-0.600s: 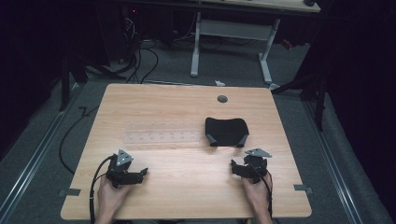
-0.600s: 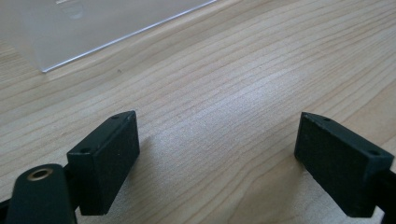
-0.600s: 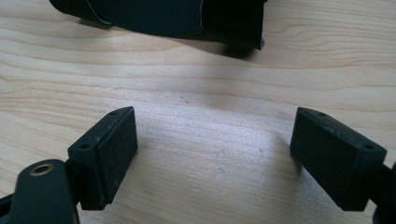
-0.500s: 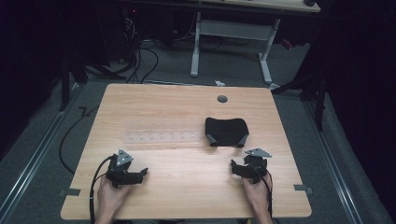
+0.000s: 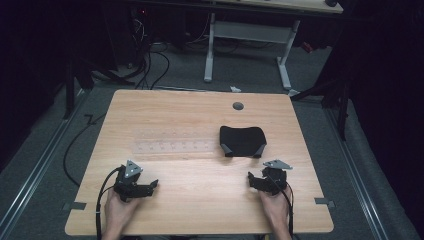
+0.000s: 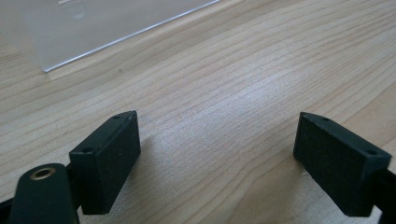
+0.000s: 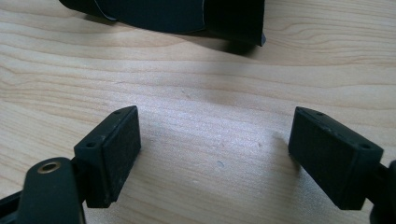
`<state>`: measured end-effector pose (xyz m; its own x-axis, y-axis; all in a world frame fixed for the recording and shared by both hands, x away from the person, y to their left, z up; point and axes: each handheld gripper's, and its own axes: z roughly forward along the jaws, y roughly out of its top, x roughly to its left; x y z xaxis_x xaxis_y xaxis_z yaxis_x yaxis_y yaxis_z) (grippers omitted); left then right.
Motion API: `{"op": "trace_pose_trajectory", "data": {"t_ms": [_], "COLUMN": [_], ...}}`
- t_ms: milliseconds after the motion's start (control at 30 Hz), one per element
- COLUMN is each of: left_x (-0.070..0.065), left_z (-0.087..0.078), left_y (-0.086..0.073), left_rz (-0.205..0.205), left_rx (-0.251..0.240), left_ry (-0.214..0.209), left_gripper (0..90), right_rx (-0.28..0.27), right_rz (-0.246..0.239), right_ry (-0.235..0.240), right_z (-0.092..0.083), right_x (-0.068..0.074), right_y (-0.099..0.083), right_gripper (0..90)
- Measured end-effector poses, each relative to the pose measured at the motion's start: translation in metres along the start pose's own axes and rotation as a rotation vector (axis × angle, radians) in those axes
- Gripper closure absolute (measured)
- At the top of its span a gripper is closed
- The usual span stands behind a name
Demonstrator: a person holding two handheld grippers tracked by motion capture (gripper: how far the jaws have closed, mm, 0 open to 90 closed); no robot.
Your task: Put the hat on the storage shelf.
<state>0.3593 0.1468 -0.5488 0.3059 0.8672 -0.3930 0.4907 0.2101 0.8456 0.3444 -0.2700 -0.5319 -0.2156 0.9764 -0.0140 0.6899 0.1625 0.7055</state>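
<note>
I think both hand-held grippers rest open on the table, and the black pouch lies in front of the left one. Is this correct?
Not quite. The black pouch lies in front of the right hand-held gripper, not the left hand-held gripper, as the high view shows. The left one faces a clear plastic sheet. Both do rest open on the table.

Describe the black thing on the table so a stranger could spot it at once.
Start at the wooden table and look right of centre, just ahead of the right gripper. The black pouch lies there flat. It is dark and opaque, unlike the clear plastic sheet to its left.
</note>
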Motion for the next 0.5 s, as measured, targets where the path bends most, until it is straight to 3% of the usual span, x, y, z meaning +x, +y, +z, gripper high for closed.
{"op": "trace_pose_trajectory", "data": {"t_ms": [300,500], "left_x": [0.0,0.0], "left_z": [0.0,0.0], "left_y": [0.0,0.0], "left_rz": [0.002,0.0], "left_rx": [-0.001,-0.003], "left_ry": [0.002,0.003], "left_gripper": [16.0,16.3], "right_rx": [-0.015,-0.039], "right_rz": [0.029,0.016], "right_ry": [0.005,0.003], "right_z": [-0.005,-0.01], "right_x": [-0.006,-0.005], "right_y": [-0.001,0.0], "right_gripper": [27.7,30.3]}}
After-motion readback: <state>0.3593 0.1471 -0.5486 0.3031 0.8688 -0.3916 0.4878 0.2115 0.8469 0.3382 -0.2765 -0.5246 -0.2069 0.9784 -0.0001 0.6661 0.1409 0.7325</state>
